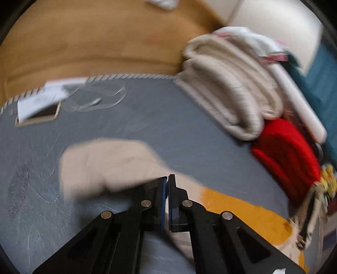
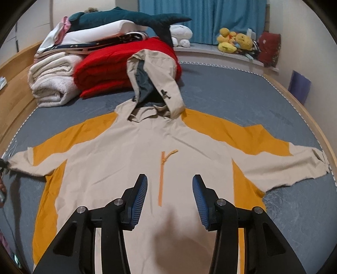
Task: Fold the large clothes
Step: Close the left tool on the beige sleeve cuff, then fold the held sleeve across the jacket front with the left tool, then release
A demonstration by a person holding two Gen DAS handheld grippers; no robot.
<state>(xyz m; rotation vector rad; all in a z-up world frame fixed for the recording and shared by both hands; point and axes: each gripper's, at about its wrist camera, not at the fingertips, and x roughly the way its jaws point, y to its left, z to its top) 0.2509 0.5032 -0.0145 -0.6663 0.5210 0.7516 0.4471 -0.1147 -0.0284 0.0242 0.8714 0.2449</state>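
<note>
A beige and orange hooded jacket (image 2: 130,160) lies spread flat on the grey bed, sleeves out to both sides, hood propped up at the far end. My right gripper (image 2: 169,185) is open above the jacket's chest, its jaws either side of the orange zipper (image 2: 161,179). My left gripper (image 1: 167,181) is shut on the beige cuff of the left sleeve (image 1: 101,164); the view is blurred. That gripper's tip shows at the far left edge of the right wrist view (image 2: 2,166).
Folded cream blankets (image 2: 52,84) and a red duvet (image 2: 109,69) are stacked at the bed's far left, with a plush shark (image 2: 130,19) on top. Plush toys (image 2: 233,41) sit on the window ledge. A phone (image 1: 40,117) and papers lie on the grey mattress (image 1: 147,118).
</note>
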